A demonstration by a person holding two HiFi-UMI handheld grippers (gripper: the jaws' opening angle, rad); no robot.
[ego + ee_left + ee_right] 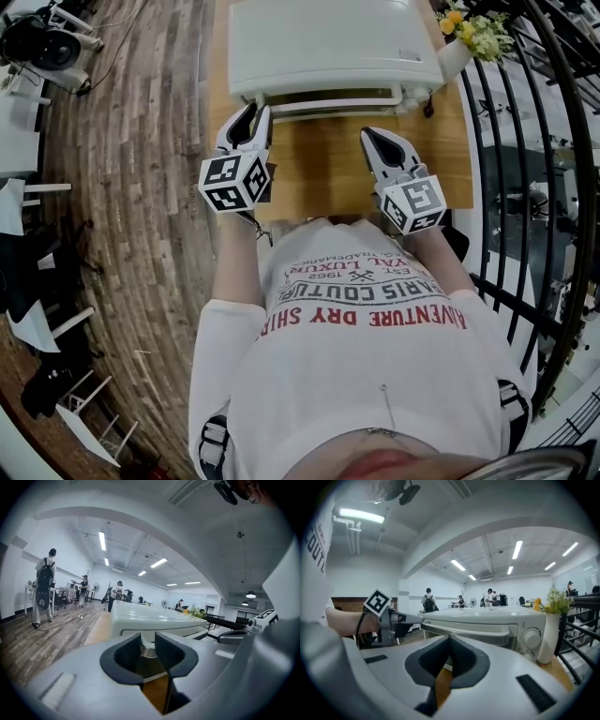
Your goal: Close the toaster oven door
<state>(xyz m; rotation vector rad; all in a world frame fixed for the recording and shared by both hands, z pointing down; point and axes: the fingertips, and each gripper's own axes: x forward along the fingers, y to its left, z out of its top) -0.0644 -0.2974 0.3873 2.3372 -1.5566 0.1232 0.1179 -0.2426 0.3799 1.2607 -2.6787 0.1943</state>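
The wooden table fills the upper middle of the head view, with the toaster oven at its top edge. Its door handle sits up against the front, so I judge the door closed or nearly so. My left gripper waits just below with jaws apart and empty. My right gripper has its jaws together. If any gap is left, the next move is a light push on the handle.

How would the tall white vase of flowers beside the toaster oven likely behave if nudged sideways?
Tall and narrow, with flowers on top, the vase would probably tip rather than slide. Its smooth white body suggests ceramic: likely rigid, slippery and breakable. It stands near the edge of the table, so a tip might send it off.
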